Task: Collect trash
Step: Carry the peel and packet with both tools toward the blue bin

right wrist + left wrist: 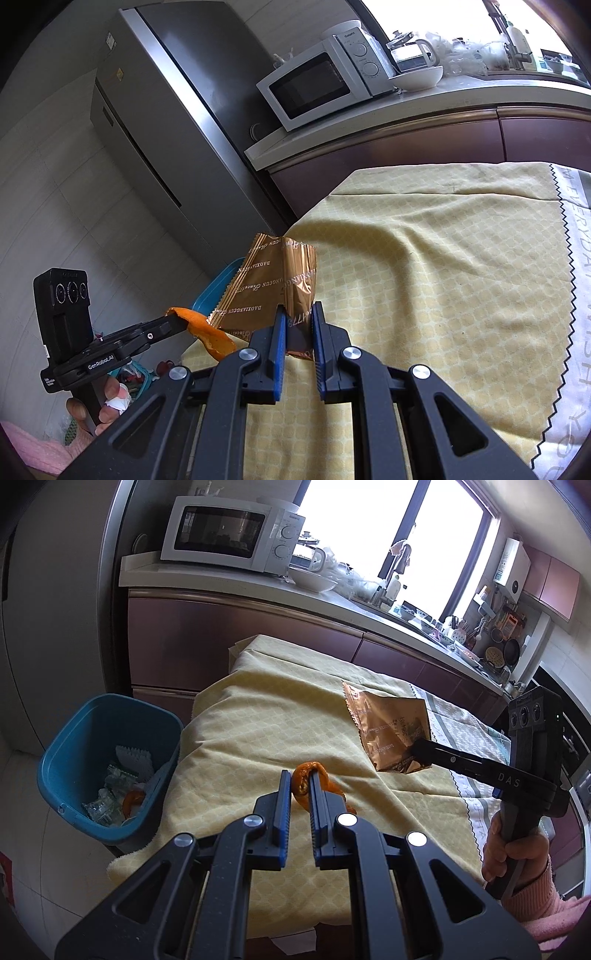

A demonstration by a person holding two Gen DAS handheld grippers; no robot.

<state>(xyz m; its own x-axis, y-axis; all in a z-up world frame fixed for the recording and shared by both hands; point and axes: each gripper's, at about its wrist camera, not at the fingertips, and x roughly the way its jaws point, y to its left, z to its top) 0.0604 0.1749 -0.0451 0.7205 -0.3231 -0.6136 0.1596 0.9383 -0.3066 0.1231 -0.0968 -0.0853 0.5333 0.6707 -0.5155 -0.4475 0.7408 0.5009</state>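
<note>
Holding one piece of rubbish in each claw, a person is working above a table draped in a yellow cloth (280, 716) in a kitchen. The left gripper (298, 775) is clenching a curled strip of orange peel (314, 775) between its blue-padded tips, the peel hanging just past the fingertips and trailing down to the right of them. The right gripper (298, 314) is pinching the lower edge of a copper-coloured foil wrapper (277, 280), which is standing up ahead of its tips, lifted clear of the cloth.

Seen from the left claw, a blue waste bin (92, 716) is sitting on the floor ahead and to the left, below the table's edge. It is already holding crumpled clear plastic, white paper and what looks like another bit of orange peel, so part of the collecting appears done. Seen from the right claw, a sliver of the same bin's rim is peeking out behind the wrapper, ahead and to the left, with the left claw and its peel near it.

The cloth around both claws is looking bare of other litter in these views, though the near part of the table is hidden by the tools. By this reading the job is nearing its end: both held pieces are not yet over the bin, and carrying them across and dropping them in is what remains.
</note>
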